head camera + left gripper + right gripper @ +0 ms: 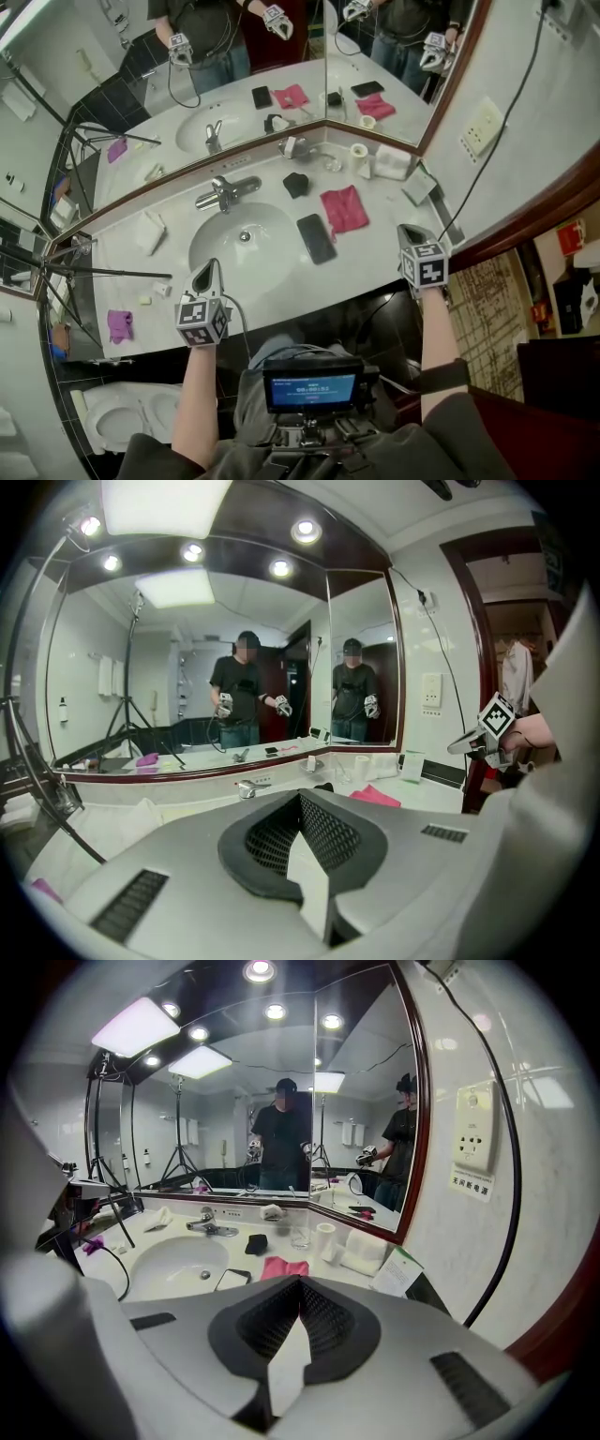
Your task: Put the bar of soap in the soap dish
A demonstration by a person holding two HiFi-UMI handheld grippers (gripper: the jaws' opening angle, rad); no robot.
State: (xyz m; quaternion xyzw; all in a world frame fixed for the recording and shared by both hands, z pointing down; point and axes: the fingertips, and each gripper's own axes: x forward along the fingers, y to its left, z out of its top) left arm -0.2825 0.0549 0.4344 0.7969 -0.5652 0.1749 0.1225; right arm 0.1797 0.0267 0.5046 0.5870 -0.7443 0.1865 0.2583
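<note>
1. Head view. A small pale bar, apparently the soap (143,300), lies near the left front edge of the counter (375,220), between the purple cloth (119,325) and the basin (267,225). It is too small to read its long axis. The left gripper (210,267) hovers at the front edge, just right of the soap and apart from it, with its jaws together and aimed at the basin. The right gripper (406,229) is at the right front corner, well apart from the soap.
2. Left gripper view. The left gripper (300,797) has its jaws pressed together with nothing between them, and it faces the mirror (187,667). The right gripper (487,735) shows at the right.
3. Right gripper view. The right gripper (300,1286) has its jaws pressed together and empty. Beyond them lie a phone (232,1279), a pink cloth (284,1267) and the basin (178,1265). The soap cannot be picked out at the far left.
</note>
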